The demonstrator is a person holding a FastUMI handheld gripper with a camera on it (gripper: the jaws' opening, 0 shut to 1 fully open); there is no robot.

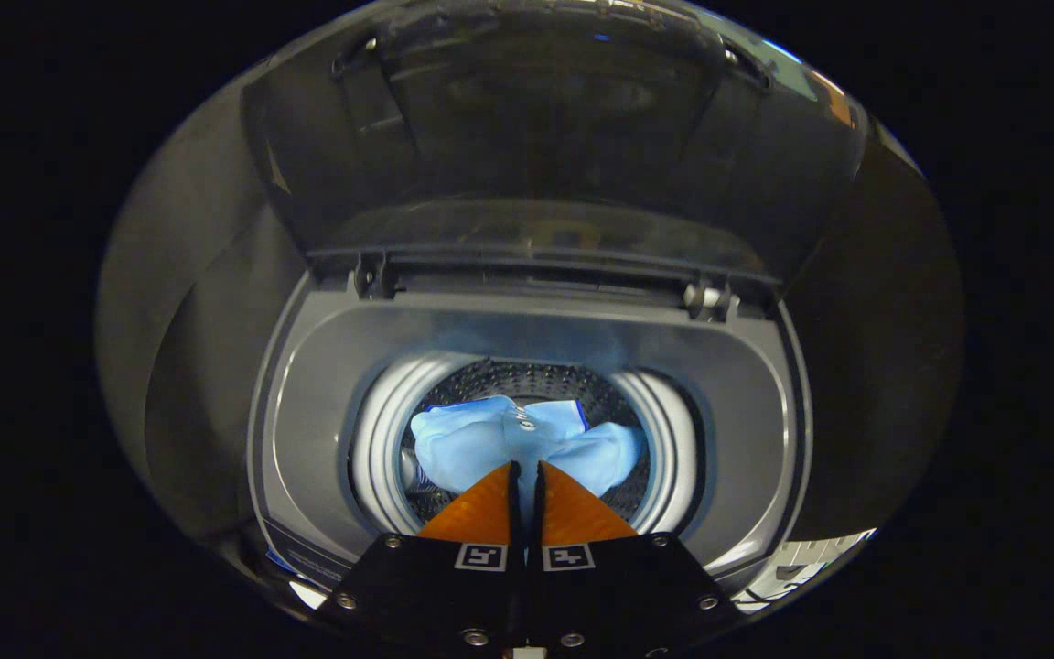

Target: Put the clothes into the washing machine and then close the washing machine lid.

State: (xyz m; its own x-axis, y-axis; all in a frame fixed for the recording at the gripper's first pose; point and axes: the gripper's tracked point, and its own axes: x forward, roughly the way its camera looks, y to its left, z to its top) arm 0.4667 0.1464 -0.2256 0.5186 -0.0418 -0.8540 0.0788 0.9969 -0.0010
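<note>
A light blue garment hangs bunched in the mouth of the washing machine's drum, just ahead of my fingers. My gripper is shut on it, with a fold of the cloth pinched between the two tips. The drum's perforated metal wall shows behind and beside the cloth. The machine's lid stands raised and upright beyond the opening, held on two hinges. How much cloth lies deeper in the drum is hidden.
The grey top deck of the washer rings the round opening, with a white inner ring around the drum. Dark booth wall lies on both sides. A strip of pale floor shows by the machine's near right corner.
</note>
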